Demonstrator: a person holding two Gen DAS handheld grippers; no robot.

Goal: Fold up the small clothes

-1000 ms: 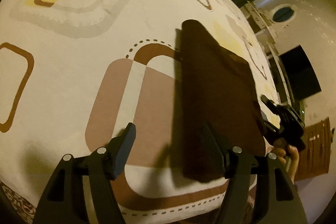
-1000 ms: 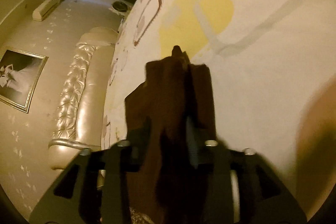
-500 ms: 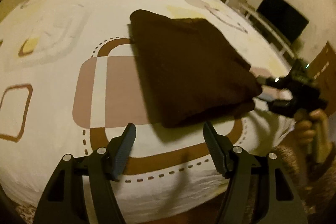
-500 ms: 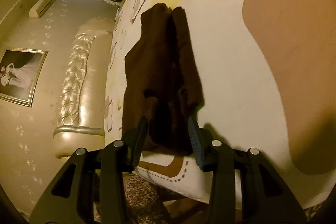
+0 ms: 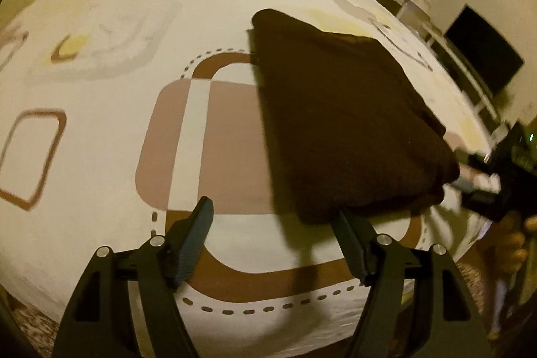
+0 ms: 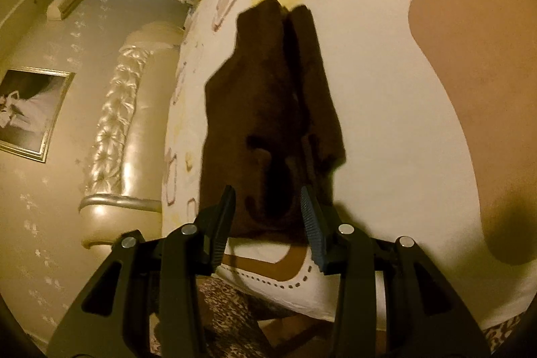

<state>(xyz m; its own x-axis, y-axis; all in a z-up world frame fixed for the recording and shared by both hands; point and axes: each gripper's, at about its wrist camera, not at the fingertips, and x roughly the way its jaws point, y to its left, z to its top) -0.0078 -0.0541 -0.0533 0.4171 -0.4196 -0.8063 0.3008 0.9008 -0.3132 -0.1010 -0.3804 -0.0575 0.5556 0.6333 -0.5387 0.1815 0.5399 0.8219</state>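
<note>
Left wrist: one brown cloth (image 5: 339, 123)

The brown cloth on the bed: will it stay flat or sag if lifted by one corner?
The brown cloth would probably sag: its layers bunch up near the right gripper. It looks thick and fuzzy, so probably not slippery.

From the left wrist we look steeply down on the bed (image 5: 100, 156). From the right wrist we look along it at close range. Both views share the brown cloth (image 5: 342, 130) (image 6: 268, 109).

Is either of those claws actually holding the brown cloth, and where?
The right gripper holds the folded brown cloth by its near corner at the bed's edge. The left gripper holds nothing, its jaws open.
</note>
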